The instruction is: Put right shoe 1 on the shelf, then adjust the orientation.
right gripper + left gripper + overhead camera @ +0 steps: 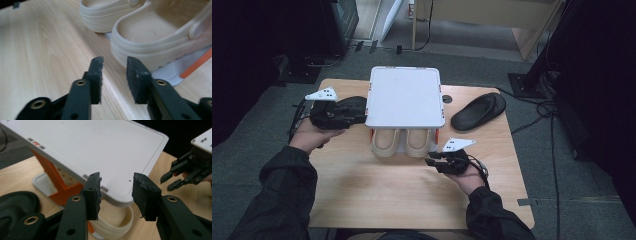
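1. My right tool [113, 61] hangs low over the bench [412, 195], its jaws apart and nothing between them, pointing at the heels of the cream clogs [160, 42].
2. My left tool [116, 191] has its jaws apart and empty too, aimed at the near corner of the white rack top [100, 150]. In the high view the left tool [357, 111] sits just off the rack's left edge.
3. The clogs [401, 142] stand side by side on the lower shelf of the rack [404, 97], heels poking out toward me, the pair snug under the white top.
4. One black clog [478, 111] lies on the bench to the right of the rack, well apart from my right tool [432, 159]. A second black clog [15, 205] lies right by my left tool, touching nothing on the rack.
5. My read: the cream pair is stowed, so a black clog is next.
6. To do it well, I should grip the black clog's heel rim squarely, one jaw inside and one outside.
7. Then I should lift it level, keep clear of the orange upright [53, 182], and slide it in toe first without nudging the cream pair.
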Available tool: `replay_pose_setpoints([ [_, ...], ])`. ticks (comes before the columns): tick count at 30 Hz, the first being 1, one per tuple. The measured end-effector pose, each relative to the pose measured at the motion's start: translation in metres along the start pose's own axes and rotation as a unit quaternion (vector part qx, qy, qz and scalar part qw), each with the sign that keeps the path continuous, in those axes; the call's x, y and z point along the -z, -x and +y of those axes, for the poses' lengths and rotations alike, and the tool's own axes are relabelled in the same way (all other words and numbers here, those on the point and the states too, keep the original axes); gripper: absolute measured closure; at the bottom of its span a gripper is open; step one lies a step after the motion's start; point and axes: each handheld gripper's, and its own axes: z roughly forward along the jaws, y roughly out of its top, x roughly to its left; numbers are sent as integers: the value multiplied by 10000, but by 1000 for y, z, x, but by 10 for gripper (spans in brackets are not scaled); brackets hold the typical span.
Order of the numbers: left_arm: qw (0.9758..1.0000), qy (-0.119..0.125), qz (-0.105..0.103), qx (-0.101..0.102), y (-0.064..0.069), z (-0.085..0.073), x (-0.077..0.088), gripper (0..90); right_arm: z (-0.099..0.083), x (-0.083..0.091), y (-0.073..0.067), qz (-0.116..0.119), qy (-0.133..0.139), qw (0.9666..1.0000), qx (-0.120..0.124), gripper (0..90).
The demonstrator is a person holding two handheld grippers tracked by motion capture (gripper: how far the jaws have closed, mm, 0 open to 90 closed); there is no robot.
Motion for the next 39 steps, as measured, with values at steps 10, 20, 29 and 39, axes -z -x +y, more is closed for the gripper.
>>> replay_pose_setpoints([
  [10,9997,-143,154,101,-6,-26,8,507,-8,17,17,-256,26,9996,-63,572],
  [20,9986,-296,282,342,-15,-55,8,431,-10,23,27,-259,69,9993,-278,558],
  [29,9971,-431,497,379,-28,-74,7,421,-9,23,38,-275,150,9981,-525,556],
  [39,9951,-296,679,650,-65,-91,9,435,-9,18,35,-211,53,9986,-479,557],
])
